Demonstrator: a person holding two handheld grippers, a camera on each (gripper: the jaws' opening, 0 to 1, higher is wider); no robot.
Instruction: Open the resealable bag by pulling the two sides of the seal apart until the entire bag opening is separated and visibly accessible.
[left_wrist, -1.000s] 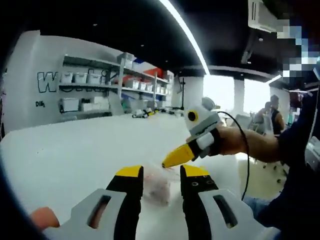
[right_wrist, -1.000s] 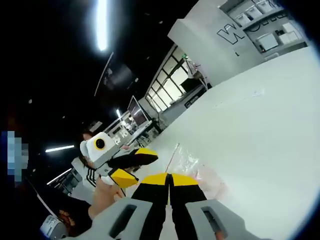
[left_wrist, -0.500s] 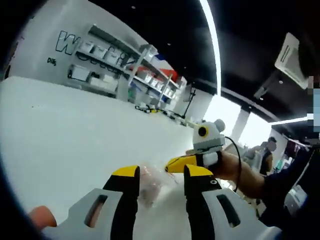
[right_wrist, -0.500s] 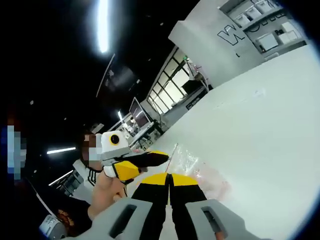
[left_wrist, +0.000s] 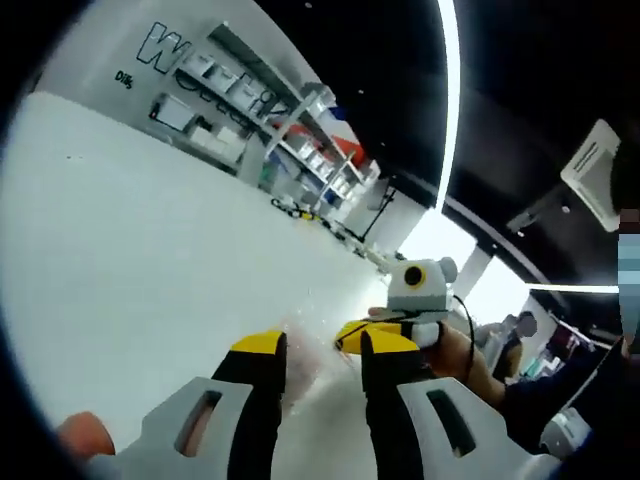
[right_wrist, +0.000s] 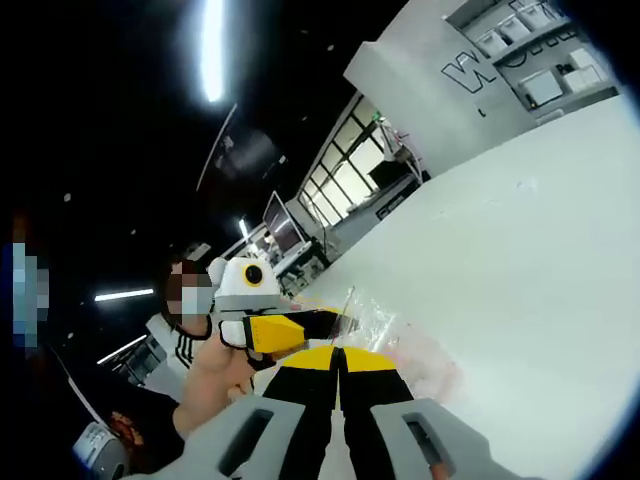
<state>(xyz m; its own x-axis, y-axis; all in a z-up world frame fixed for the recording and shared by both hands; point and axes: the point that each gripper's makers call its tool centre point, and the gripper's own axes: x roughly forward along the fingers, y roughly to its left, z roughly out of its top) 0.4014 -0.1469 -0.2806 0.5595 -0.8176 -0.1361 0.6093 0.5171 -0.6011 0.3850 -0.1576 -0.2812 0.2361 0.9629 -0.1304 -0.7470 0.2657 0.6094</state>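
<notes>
The clear resealable bag (left_wrist: 308, 372), with something pinkish inside, lies on the white table (left_wrist: 150, 230) between my left gripper's (left_wrist: 320, 345) open yellow-tipped jaws. My right gripper (left_wrist: 352, 337) comes in from the right, its yellow tip just beside the left gripper's right jaw. In the right gripper view my right gripper (right_wrist: 338, 352) is shut, with the crinkled bag (right_wrist: 412, 352) spreading out from its tips. The left gripper (right_wrist: 325, 322) reaches in from the left, right above those tips at the bag's upper edge.
White table (right_wrist: 520, 260) stretches far ahead. Shelves with bins (left_wrist: 260, 110) line the back wall. A hand (left_wrist: 462, 352) holds the right gripper; a hand (right_wrist: 215, 380) holds the left one. People stand in the background near bright windows.
The left gripper view has tilted and shifted. The two grippers have drawn closer: the left gripper has moved right, up to the bag's edge at the right gripper's tips. The right gripper stays shut.
</notes>
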